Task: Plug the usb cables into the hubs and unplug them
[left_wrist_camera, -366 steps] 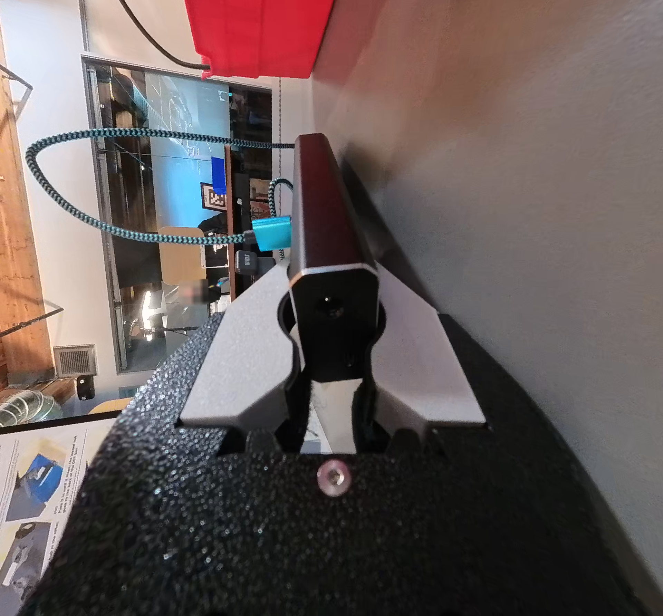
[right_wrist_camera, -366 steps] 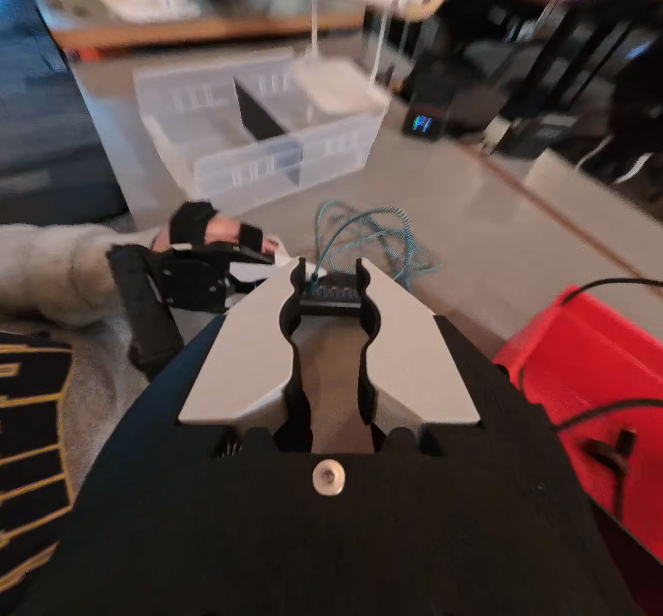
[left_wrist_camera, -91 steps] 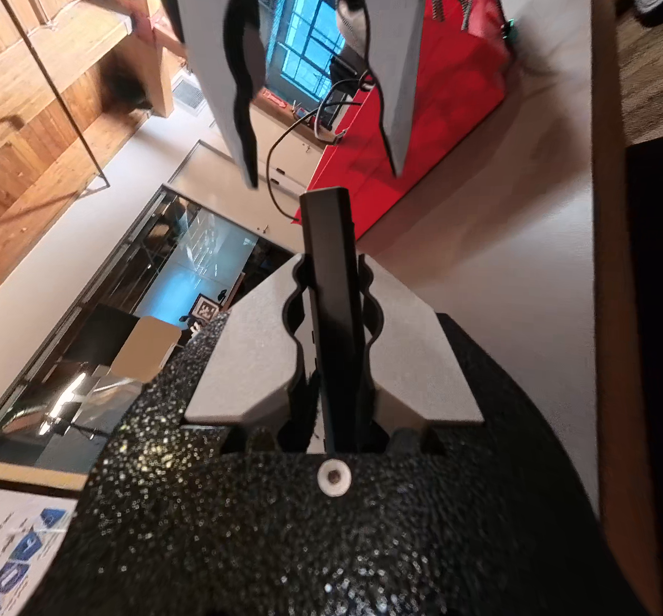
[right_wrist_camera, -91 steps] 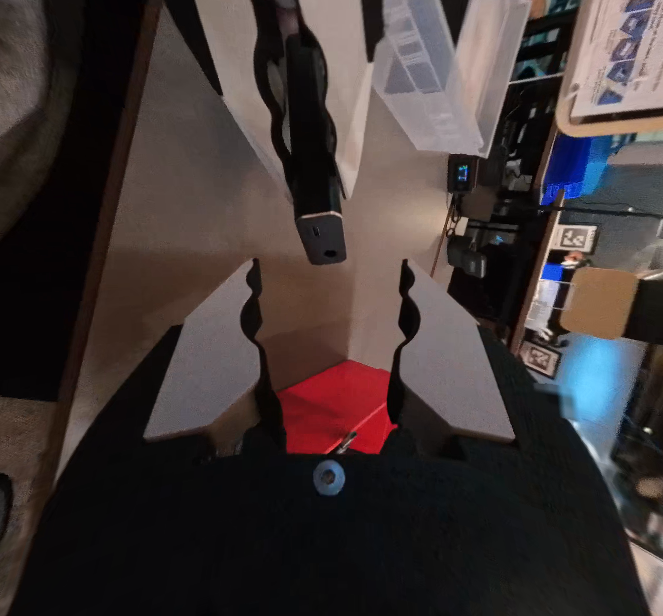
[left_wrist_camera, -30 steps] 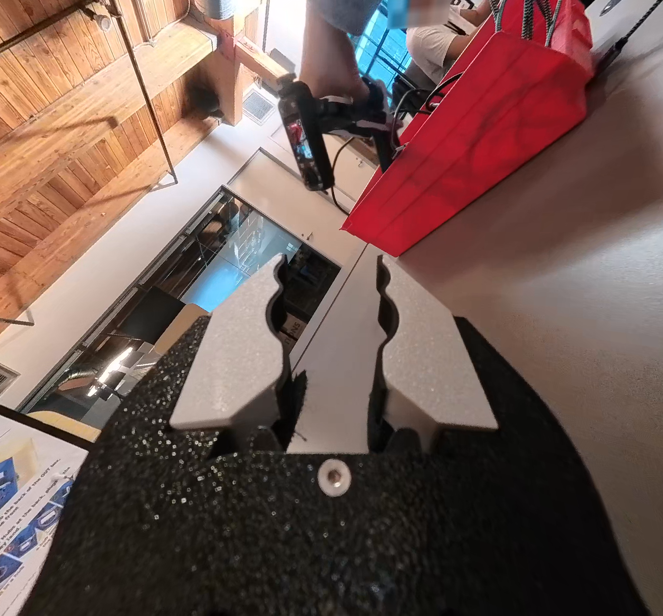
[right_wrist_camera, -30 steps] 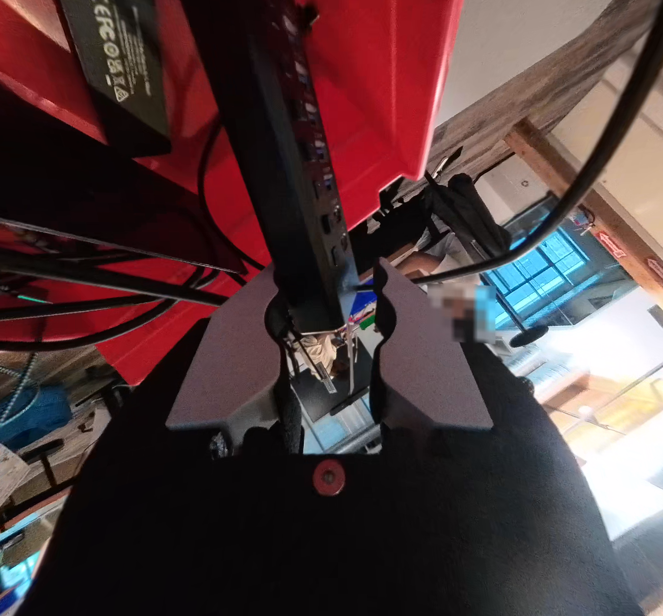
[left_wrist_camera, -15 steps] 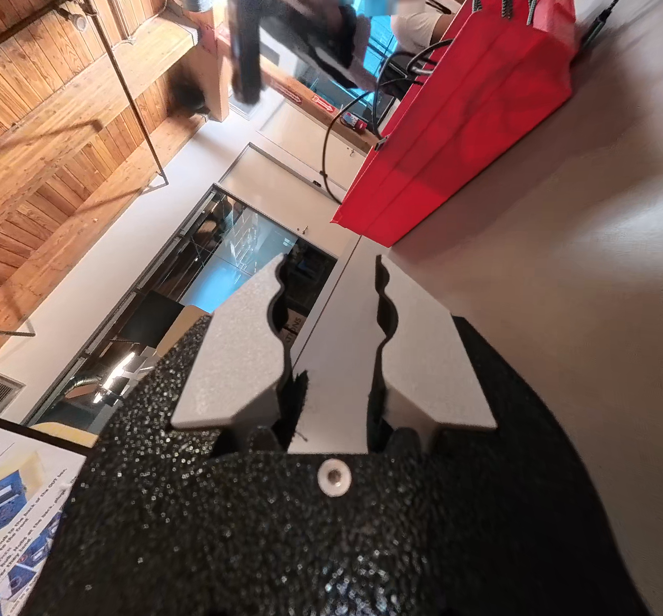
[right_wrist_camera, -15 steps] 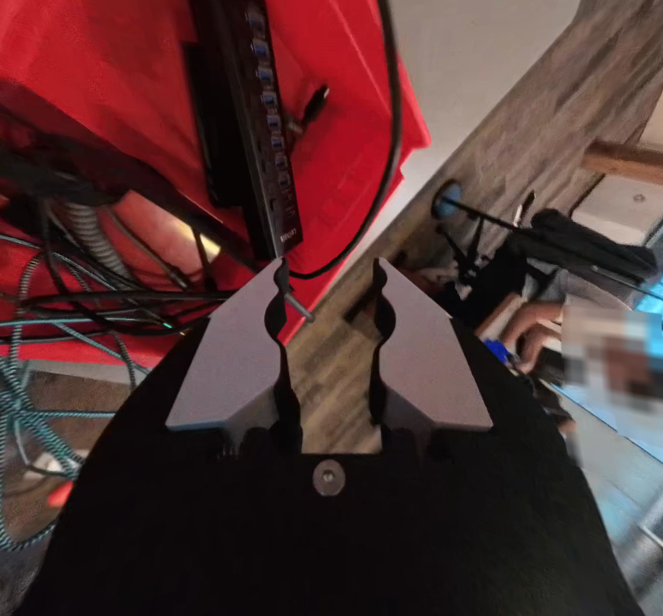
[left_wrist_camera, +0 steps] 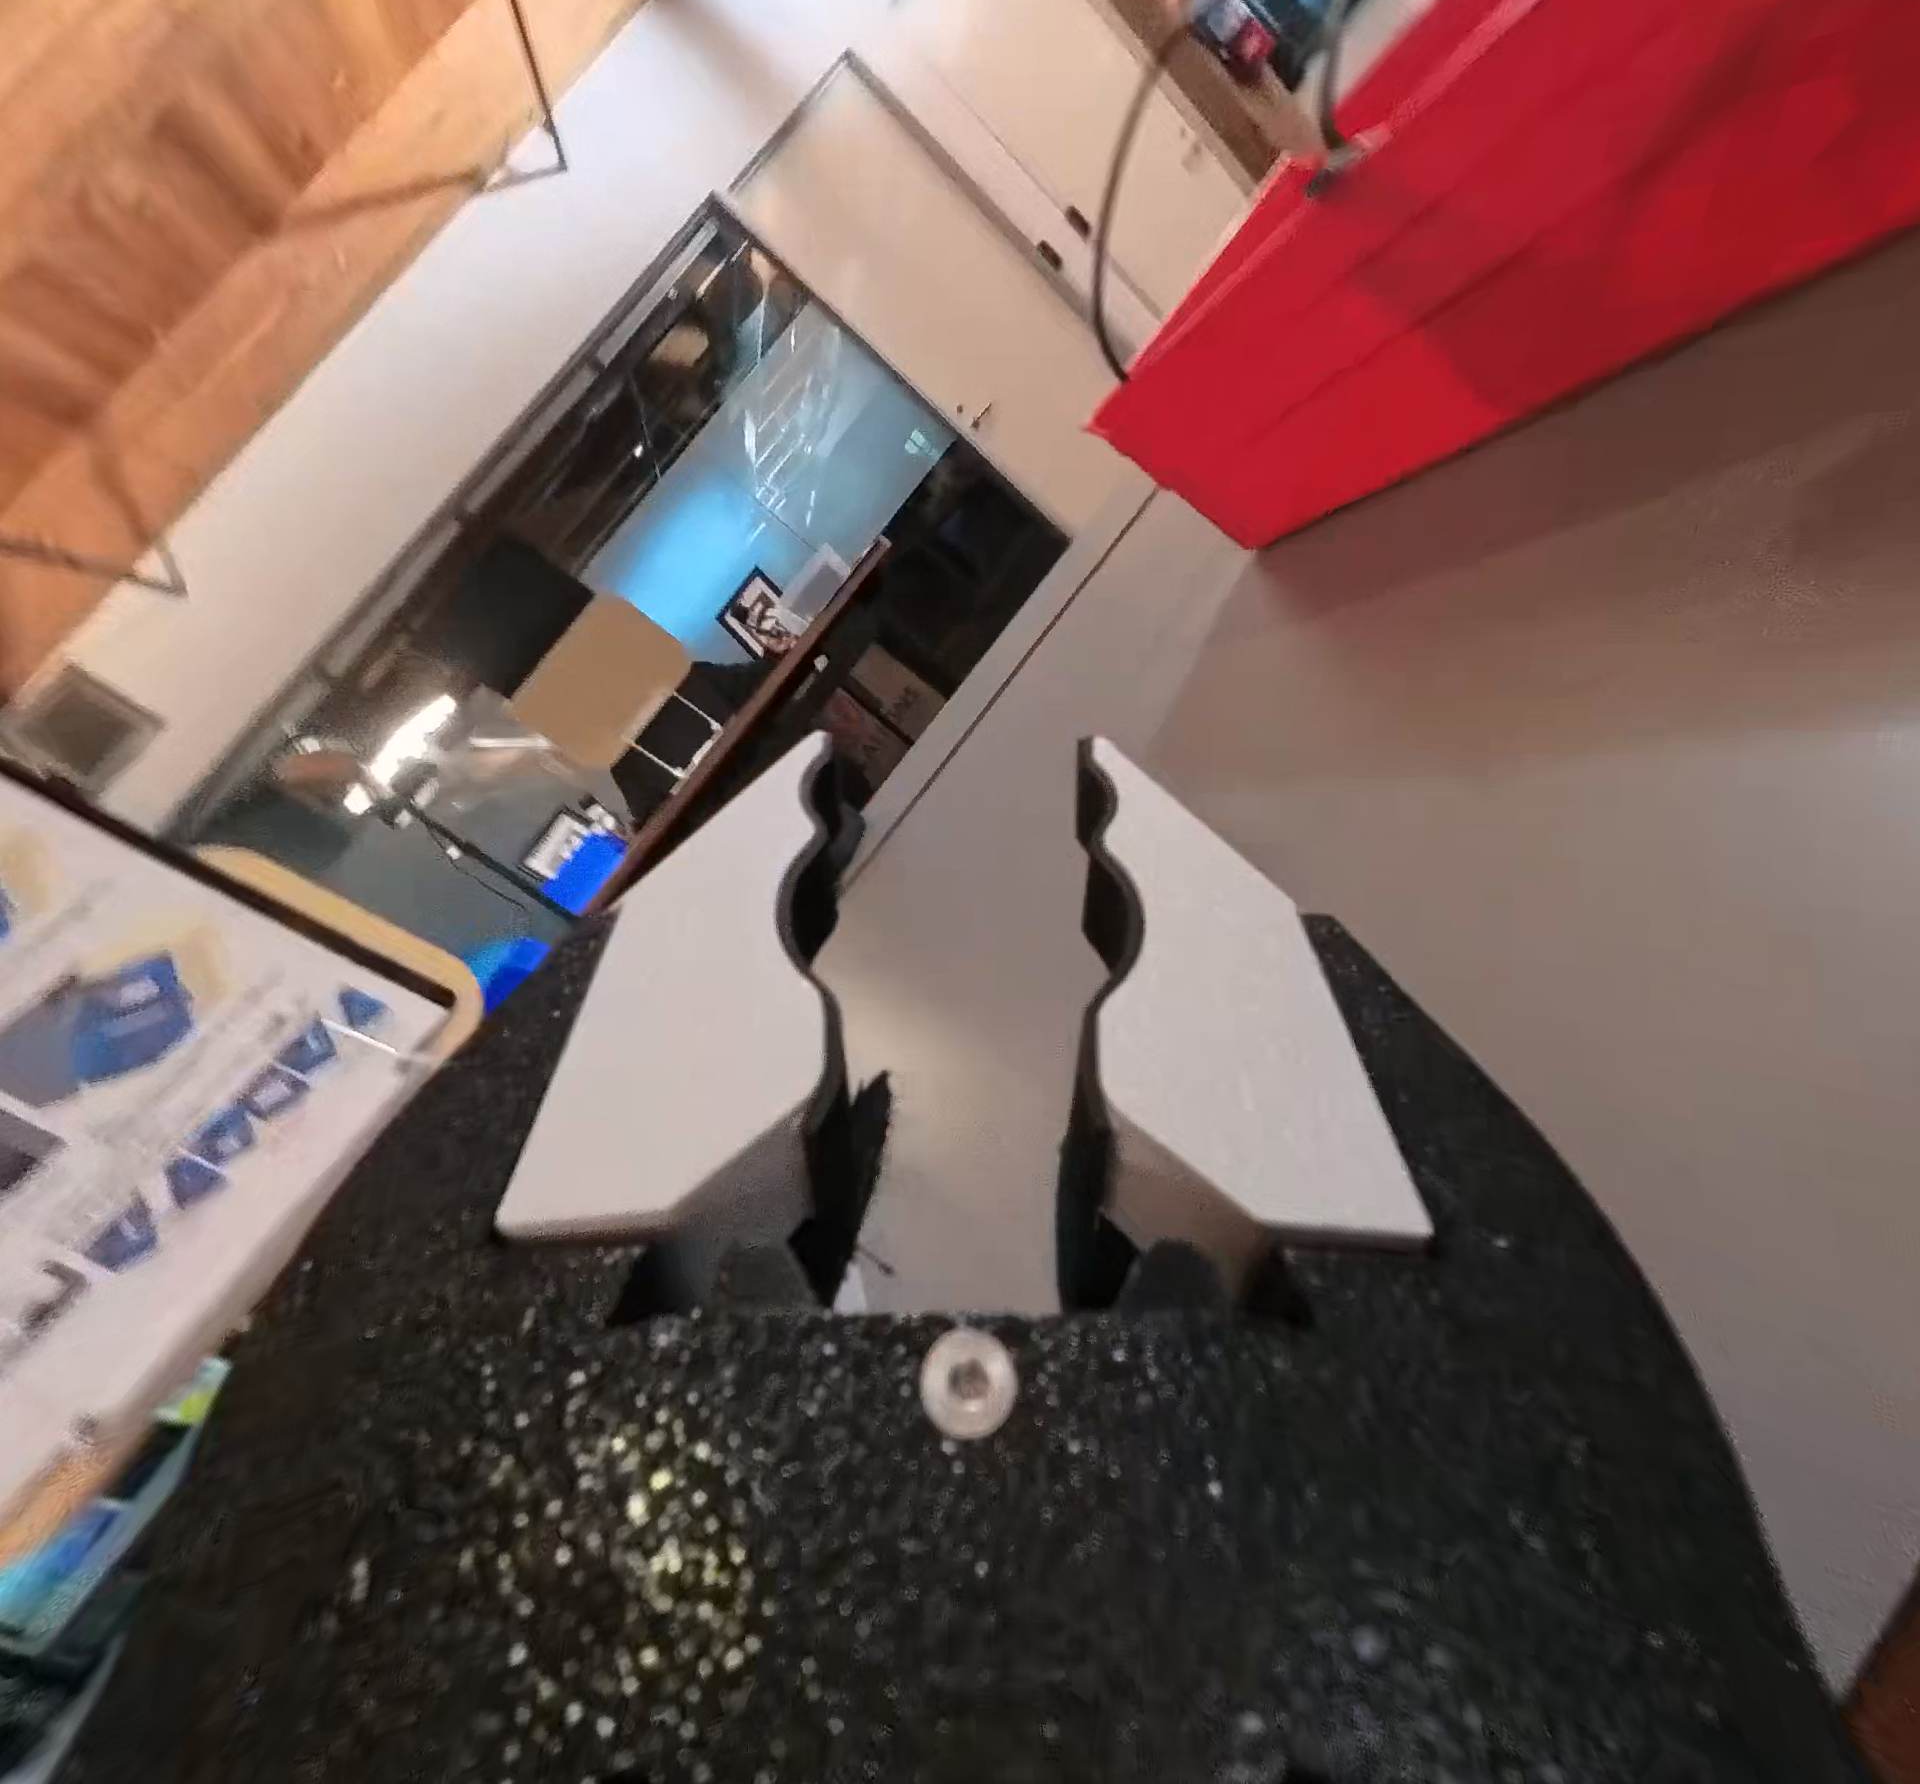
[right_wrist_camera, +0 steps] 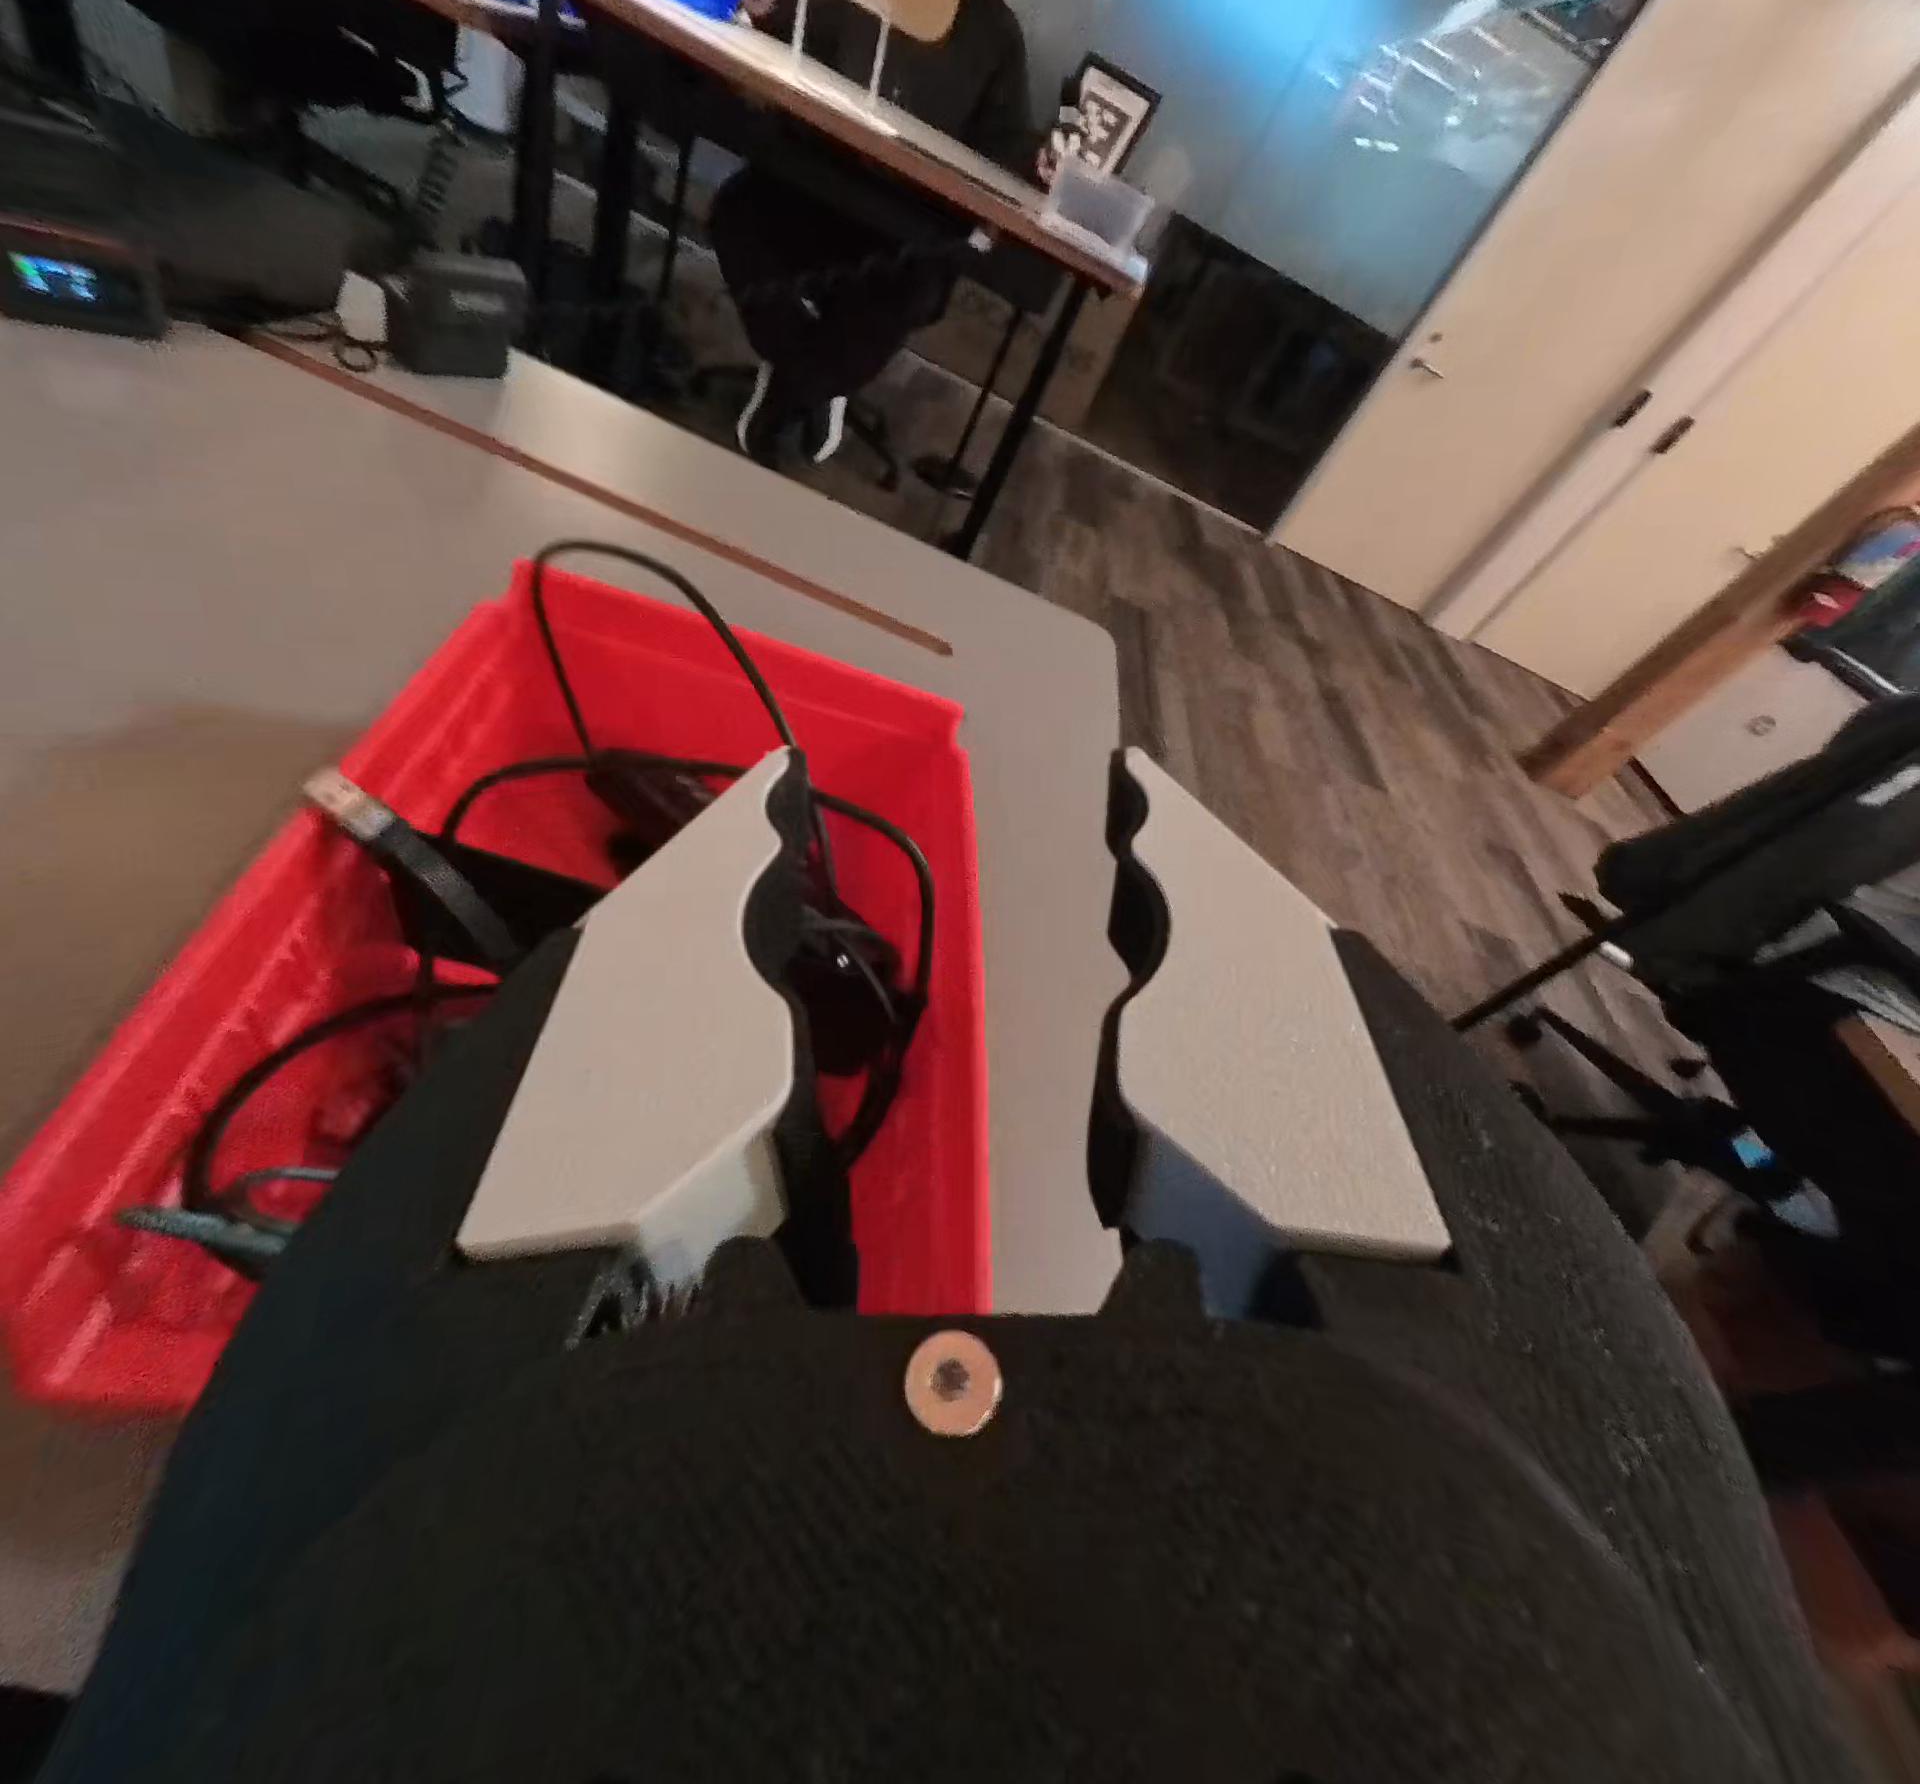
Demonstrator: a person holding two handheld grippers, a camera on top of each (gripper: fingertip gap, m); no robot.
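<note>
A red bin (right_wrist_camera: 675, 654) stands on the grey table (right_wrist_camera: 208, 487) and holds a tangle of black cables (right_wrist_camera: 644, 789). A silver usb plug (right_wrist_camera: 348, 799) sticks up over its left rim. I cannot make out a hub among the dark shapes inside. My right gripper (right_wrist_camera: 956, 763) is open and empty, above the bin's right rim. My left gripper (left_wrist_camera: 953, 758) is open and empty over bare table (left_wrist_camera: 1558, 799). The red bin (left_wrist_camera: 1507, 280) shows in the left wrist view at the upper right, well apart from the gripper.
The table's far corner ends just beyond the bin, with wood floor (right_wrist_camera: 1351, 695) past it. Small black devices (right_wrist_camera: 457, 311) sit at the table's back left. A person sits at a farther desk (right_wrist_camera: 831, 280). A printed sheet (left_wrist_camera: 156, 1059) lies left of my left gripper. My hands' fingertips stand some 40 cm from each other. Between my right fingertips and the silver usb plug (right_wrist_camera: 348, 799) there is roughly 15 cm. Seen from the left wrist view (left_wrist_camera: 1339, 176) as well.
My right gripper has drawn back out of the bin, away from the black hub that was between its jaws, and now looks over the bin. My left gripper has swung left, away from the bin.
</note>
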